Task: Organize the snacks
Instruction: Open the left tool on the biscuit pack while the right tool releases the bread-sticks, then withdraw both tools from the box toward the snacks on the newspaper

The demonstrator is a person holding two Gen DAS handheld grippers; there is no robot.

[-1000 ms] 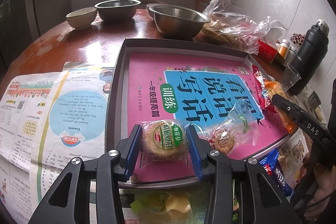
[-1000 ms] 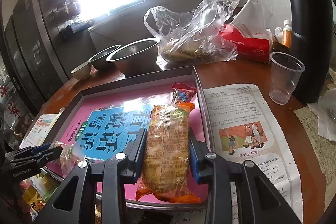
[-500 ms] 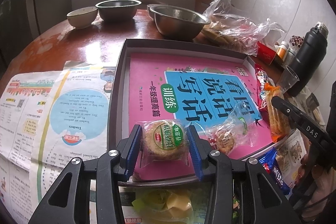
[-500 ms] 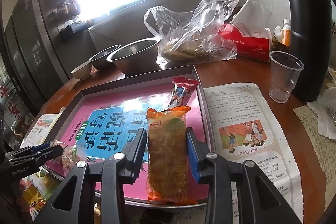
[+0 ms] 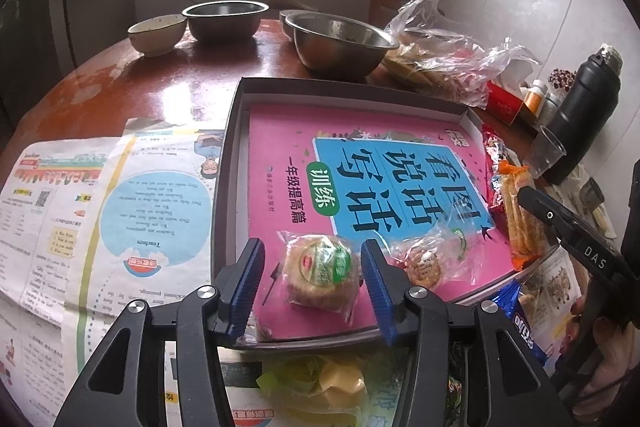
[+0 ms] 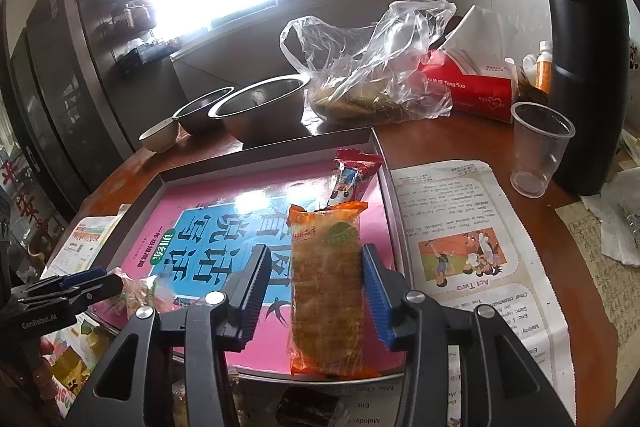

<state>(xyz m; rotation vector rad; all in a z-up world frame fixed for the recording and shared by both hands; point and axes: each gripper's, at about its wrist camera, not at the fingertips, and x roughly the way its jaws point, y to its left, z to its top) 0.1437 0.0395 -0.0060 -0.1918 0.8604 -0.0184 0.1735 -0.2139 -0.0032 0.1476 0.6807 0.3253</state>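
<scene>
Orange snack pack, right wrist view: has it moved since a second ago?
Yes. The orange snack pack slid toward the tray's right wall, straightening; it overlapped the blue title before.

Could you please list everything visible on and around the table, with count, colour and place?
tray: one, grey, mid-table, lined with a pink and blue book
round cake: one, tan, green label, on the tray between the left tongs
clear-wrapped cake: one, beside the round cake
orange snack pack: one, on the tray between the right tongs
red snack pack: one, at the tray's far right edge
steel bowls: two, behind the tray
small bowl: one, pale, far left
plastic bag: one, clear
tissue box: one, red
plastic cup: one, clear
flask: one, black
left tongs: opening, clear of the cake
right tongs: opening
</scene>
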